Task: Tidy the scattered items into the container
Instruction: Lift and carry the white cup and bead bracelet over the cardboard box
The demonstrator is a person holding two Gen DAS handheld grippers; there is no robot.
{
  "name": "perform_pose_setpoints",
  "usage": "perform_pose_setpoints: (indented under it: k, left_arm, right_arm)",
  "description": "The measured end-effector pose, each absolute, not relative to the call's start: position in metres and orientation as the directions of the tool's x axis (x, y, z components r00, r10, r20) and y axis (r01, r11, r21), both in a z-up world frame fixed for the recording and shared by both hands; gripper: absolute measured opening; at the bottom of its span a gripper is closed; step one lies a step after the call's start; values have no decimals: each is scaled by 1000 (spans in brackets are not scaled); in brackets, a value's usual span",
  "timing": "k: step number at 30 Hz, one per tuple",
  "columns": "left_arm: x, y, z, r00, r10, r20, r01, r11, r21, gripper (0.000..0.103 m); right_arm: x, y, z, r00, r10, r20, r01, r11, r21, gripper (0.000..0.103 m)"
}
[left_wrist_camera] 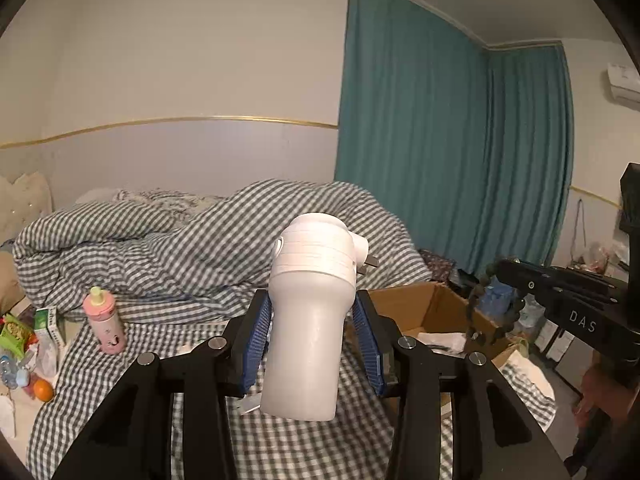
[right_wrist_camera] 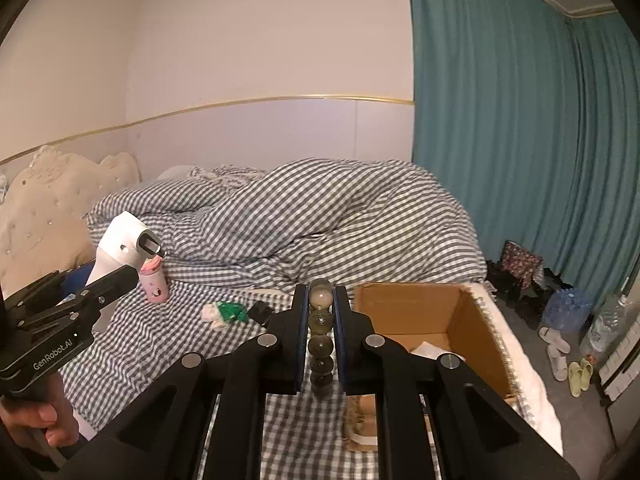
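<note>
My left gripper (left_wrist_camera: 312, 316) is shut on a white device (left_wrist_camera: 310, 320) with a round head and a plug; it is held above the checked bed sheet and also shows in the right wrist view (right_wrist_camera: 120, 248). My right gripper (right_wrist_camera: 320, 300) is shut on a string of dark green beads (right_wrist_camera: 320, 340), held just left of the open cardboard box (right_wrist_camera: 476, 320). In the left wrist view the beads (left_wrist_camera: 476, 308) hang over the box (left_wrist_camera: 412, 300). The box holds some white paper.
A pink bottle (left_wrist_camera: 105, 320) stands on the bed. Snack packets, a small carton and an orange (left_wrist_camera: 43, 390) lie at the left. A green-and-white packet (right_wrist_camera: 226, 312) and a black item lie on the sheet. A rumpled duvet (right_wrist_camera: 320, 208) is behind. Shoes and bottles are on the floor at the right.
</note>
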State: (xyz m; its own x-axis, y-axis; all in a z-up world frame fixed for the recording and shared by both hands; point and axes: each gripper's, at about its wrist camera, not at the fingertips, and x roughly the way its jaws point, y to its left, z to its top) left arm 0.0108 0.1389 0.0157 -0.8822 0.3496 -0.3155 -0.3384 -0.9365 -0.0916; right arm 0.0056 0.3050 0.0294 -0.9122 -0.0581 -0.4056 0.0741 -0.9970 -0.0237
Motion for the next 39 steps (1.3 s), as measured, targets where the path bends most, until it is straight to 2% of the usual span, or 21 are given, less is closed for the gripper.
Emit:
perform_pose_setpoints:
  k: [22,39]
  left_arm:
    - [24,209,23,-835,452,-314,-450,-889,-84,43]
    - [-14,255,-3,-778,490,-393,-499,-862,-89,43]
  right_arm:
    - [50,377,45,-923,60,-379,-59,-998,-14,11]
    - [24,416,34,-908,89,-410,-99,-995,3,11]
